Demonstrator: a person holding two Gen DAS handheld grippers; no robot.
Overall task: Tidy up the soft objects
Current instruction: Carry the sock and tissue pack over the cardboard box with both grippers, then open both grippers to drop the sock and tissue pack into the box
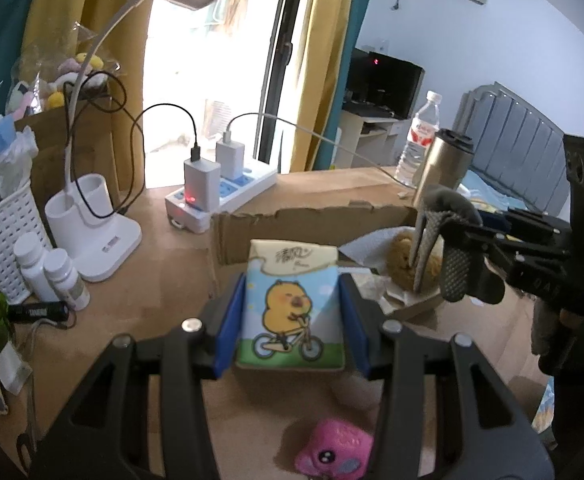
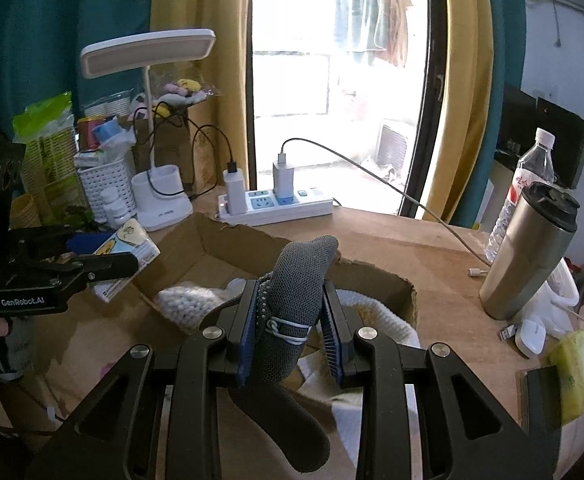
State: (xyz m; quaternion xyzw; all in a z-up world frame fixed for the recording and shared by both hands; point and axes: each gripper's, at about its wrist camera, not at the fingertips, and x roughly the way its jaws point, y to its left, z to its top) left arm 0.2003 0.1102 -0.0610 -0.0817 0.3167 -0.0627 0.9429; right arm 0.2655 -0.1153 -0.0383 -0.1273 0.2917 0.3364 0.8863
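The tissue pack, soft and printed with a yellow chick on a bicycle, sat clamped between the blue pads of the left gripper above the wooden desk, just short of the torn cardboard box. The right gripper pinched a grey mesh sock, tied with white cord, over that box. A brown plush in the box was half hidden; the pink toy below was blurred.

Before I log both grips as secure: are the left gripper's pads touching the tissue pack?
Touching. The left wrist view shows the left gripper with both blue pads pressed against the sides of the tissue pack.
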